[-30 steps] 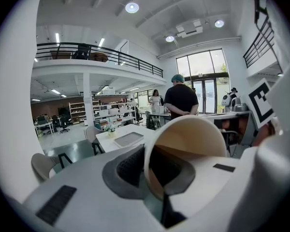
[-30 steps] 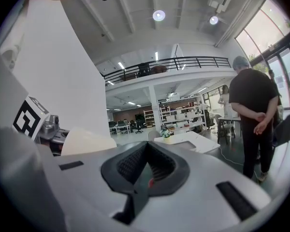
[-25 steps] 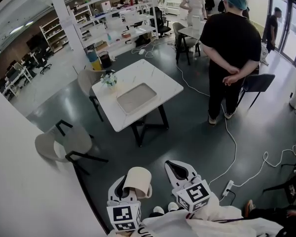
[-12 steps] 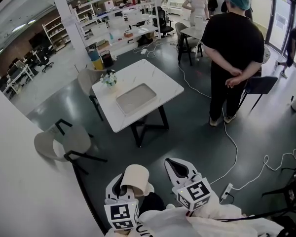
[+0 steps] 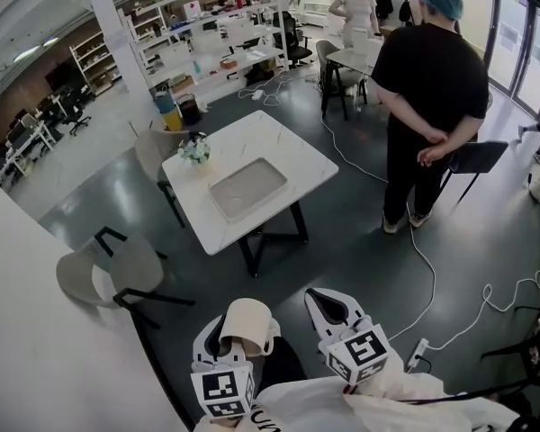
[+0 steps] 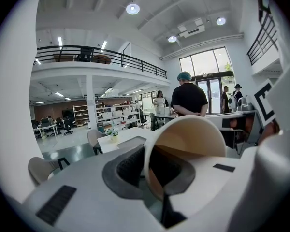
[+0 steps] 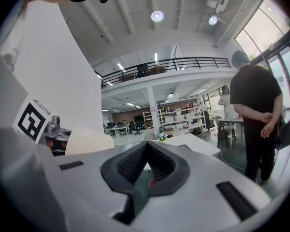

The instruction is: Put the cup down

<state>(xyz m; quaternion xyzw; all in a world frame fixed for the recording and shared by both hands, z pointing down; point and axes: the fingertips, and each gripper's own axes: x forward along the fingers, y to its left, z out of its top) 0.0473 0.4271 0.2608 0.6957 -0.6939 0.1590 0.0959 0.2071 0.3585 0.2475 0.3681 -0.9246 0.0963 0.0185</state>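
Beige paper cup (image 6: 188, 141) is pinched by its rim wall in your left claw (image 6: 152, 178), tipped over with its mouth turned back toward you. Your right claw (image 7: 147, 166) is closed and empty. The white bench (image 5: 288, 151) lies straight ahead, well apart.

Head view steeply down; gripper views low, level, facing forward; all share white table (image 5: 274, 138).

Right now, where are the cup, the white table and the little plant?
cup (image 5: 247, 324), head view, its side wall.
white table (image 5: 292, 151), head view, bare top.
little plant (image 5: 195, 148), head view, its leaves.
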